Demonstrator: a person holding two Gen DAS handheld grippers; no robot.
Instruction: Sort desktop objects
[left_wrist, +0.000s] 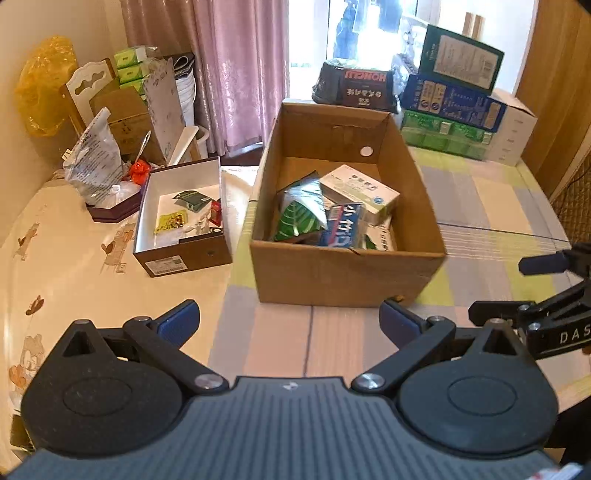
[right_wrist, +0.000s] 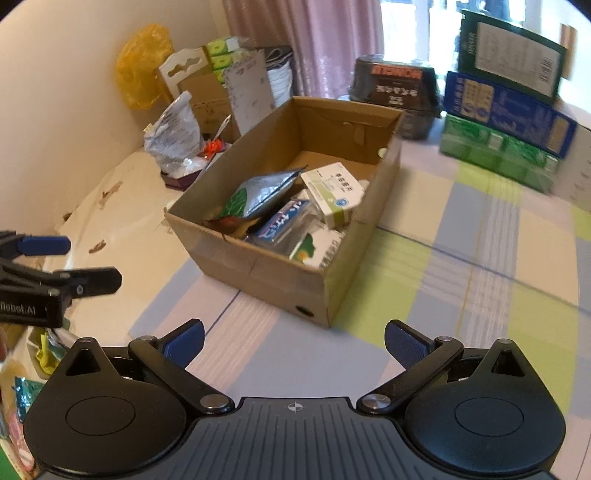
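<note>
Left wrist view showed the left hand-held gripper (left_wrist: 290, 325) with its blue-padded fingers spread wide and nothing between them, hovering over the counter (left_wrist: 480, 206) near its front edge. Straight ahead of it stood an open cardboard box (left_wrist: 347, 273) on the checked cloth, toward the middle of the counter. Inside lay a silver pouch with a green leaf print (left_wrist: 301, 214), a white and green medicine box (left_wrist: 360, 192) and a blue packet (left_wrist: 343, 225), piled against one another. Just left of the box, on the cream cloth, sat a smaller open box with a white lining (left_wrist: 177, 254) holding a few small packets. At the counter's far right corner, stacked cartons (left_wrist: 454, 110) rose in green and blue layers.

From the right wrist view, the right hand-held gripper (right_wrist: 294, 345) was likewise spread and empty, above the checked cloth near the front edge, with the cardboard box (right_wrist: 258, 269) just beyond it. The left hand-held gripper (right_wrist: 81, 262) showed at the left border, fingers apart.
</note>
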